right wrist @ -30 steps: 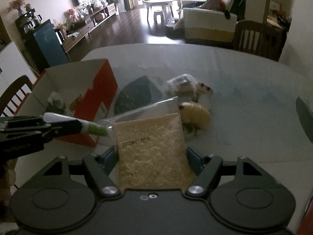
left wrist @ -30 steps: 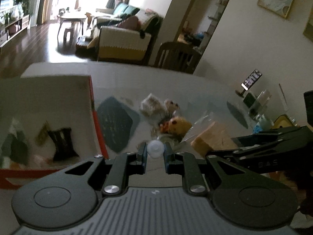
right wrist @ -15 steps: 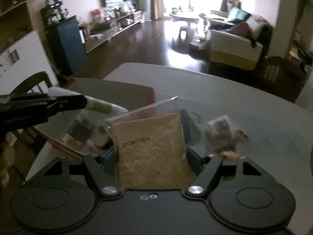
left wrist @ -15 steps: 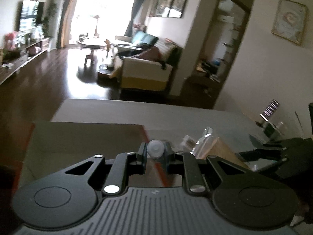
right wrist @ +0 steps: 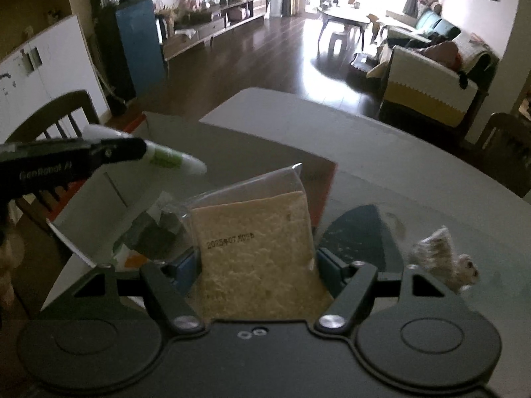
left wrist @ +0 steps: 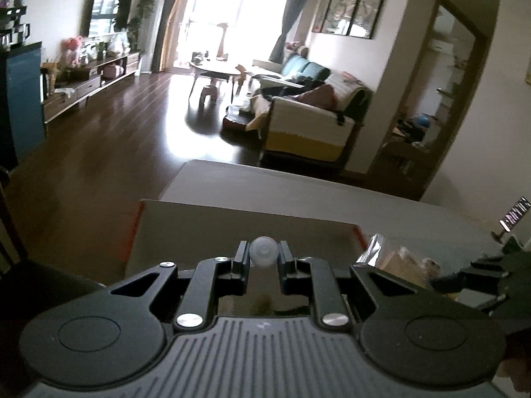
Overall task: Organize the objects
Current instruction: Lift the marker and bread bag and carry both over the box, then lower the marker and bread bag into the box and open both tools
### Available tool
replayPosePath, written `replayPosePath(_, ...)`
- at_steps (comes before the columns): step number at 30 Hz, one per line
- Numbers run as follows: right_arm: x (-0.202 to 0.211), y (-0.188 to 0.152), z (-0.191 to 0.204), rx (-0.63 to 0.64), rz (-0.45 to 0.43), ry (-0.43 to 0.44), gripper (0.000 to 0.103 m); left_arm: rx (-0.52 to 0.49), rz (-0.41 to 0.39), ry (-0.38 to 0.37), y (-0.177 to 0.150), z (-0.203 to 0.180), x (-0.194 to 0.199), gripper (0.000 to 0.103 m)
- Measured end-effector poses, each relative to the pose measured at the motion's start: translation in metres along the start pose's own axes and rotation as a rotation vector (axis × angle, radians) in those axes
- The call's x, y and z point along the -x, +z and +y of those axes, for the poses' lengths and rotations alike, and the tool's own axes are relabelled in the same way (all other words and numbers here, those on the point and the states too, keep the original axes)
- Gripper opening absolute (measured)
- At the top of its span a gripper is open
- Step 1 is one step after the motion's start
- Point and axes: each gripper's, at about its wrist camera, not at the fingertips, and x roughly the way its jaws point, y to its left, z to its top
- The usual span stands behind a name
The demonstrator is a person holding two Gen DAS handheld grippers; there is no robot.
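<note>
My left gripper (left wrist: pixel 264 256) is shut on a white tube with a green label (right wrist: pixel 172 161); its round cap (left wrist: pixel 264 251) shows between the fingers. It hovers over the open white and orange cardboard box (left wrist: pixel 232 225). My right gripper (right wrist: pixel 257 262) is shut on a clear bag of beige grains (right wrist: pixel 255 248), held upright above the box's near right corner (right wrist: pixel 327 179). Dark packets (right wrist: pixel 149 235) lie inside the box. In the left wrist view the bag (left wrist: pixel 398 258) and the right gripper (left wrist: pixel 464 273) appear at the right.
The grey table (right wrist: pixel 398 165) carries wrapped snack packets (right wrist: pixel 441 260) and a dark mat (right wrist: pixel 358 235) right of the box. A phone on a stand (left wrist: pixel 514 212) is at the far right. A wooden chair (right wrist: pixel 66 116) stands left of the table.
Both grippers have risen and swung left from the snack pile to over the box, still holding the tube and the bag. The views now tilt up toward the living room.
</note>
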Motion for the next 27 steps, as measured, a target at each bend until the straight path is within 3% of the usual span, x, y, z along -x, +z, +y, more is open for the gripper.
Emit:
replayPosePath(15,-0.063,0.020,0.037,0.118,0.072,-0.024,0.073,-0.046,0.102,0.045,-0.016,0.023,-0.054,0.016)
replayPosePath(27,-0.081,0.010,0.043,0.140,0.121,-0.006,0.073,-0.053,0.194,0.046,-0.027,0.033,-0.064,0.016)
